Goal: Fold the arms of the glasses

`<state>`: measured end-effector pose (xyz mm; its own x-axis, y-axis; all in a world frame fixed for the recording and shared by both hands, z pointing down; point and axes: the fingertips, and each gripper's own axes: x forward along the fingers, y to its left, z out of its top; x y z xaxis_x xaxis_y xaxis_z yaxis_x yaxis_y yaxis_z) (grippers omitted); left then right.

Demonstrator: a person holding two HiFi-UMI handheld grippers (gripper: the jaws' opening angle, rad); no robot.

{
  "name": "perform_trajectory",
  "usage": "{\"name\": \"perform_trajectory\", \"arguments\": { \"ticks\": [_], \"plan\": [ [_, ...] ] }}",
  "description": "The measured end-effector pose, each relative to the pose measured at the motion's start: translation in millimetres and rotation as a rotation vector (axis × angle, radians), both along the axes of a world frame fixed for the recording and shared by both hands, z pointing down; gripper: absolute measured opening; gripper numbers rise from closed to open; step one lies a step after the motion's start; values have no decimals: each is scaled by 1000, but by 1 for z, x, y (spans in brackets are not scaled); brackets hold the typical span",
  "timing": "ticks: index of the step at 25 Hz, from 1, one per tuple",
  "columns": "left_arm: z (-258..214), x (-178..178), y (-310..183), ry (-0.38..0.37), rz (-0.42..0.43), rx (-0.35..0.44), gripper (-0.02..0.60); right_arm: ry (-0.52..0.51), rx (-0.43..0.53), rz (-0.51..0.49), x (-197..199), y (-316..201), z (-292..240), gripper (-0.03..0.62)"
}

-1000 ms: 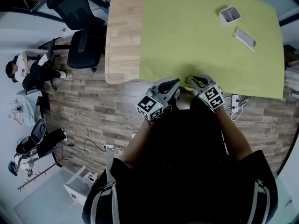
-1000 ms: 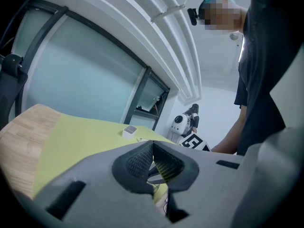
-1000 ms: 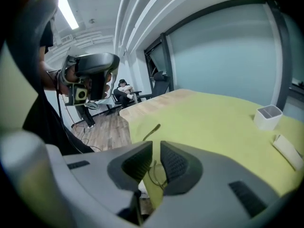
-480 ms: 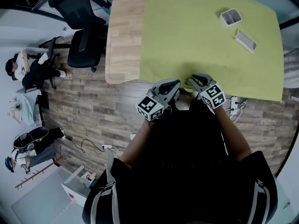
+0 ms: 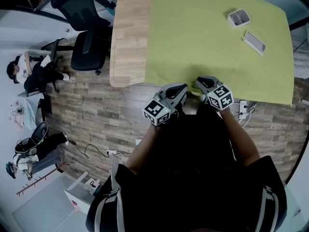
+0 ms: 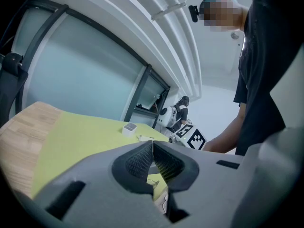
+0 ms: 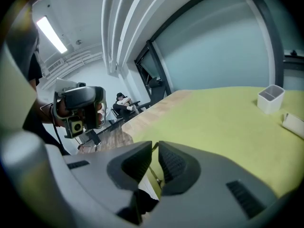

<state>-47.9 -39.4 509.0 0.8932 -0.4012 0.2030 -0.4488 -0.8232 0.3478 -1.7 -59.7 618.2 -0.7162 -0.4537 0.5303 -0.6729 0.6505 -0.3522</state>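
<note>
The glasses (image 5: pixel 195 86) are thin wire-framed and mostly hidden between my two grippers, just off the near edge of the yellow-green cloth (image 5: pixel 212 37). My left gripper (image 5: pixel 182 88) has its tips touching, and a thin bit of frame (image 6: pixel 154 179) shows in the opening behind them. My right gripper (image 5: pixel 200 83) is closed to a narrow slit on a thin arm of the glasses (image 7: pixel 154 167). The two grippers sit close together, tips pointing at each other. I see the right gripper's marker cube (image 6: pixel 191 137) from the left gripper view.
A small white box (image 5: pixel 238 17) and a flat white case (image 5: pixel 253 40) lie far back right on the cloth. Bare wooden tabletop (image 5: pixel 128 37) runs along the left. An office chair (image 5: pixel 82 28) stands beyond it, and a person (image 5: pixel 26 74) sits at far left. A power strip (image 5: pixel 244 104) lies on the floor.
Both grippers stay almost where they were; the right gripper has edged slightly toward the table edge.
</note>
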Motion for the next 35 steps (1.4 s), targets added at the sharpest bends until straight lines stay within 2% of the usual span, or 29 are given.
{"name": "perform_trajectory", "arguments": {
  "ticks": [8, 14, 23, 35],
  "plan": [
    [11, 7, 2, -28, 24, -22, 20, -36, -25, 36, 14, 8, -1, 37],
    [14, 21, 7, -8, 72, -42, 20, -24, -38, 85, 33, 16, 4, 38],
    [29, 38, 15, -65, 143, -82, 20, -41, -85, 160, 54, 22, 17, 38],
    [37, 46, 17, -100, 146, -100, 20, -39, -129, 191, 74, 25, 33, 38]
  ]
}}
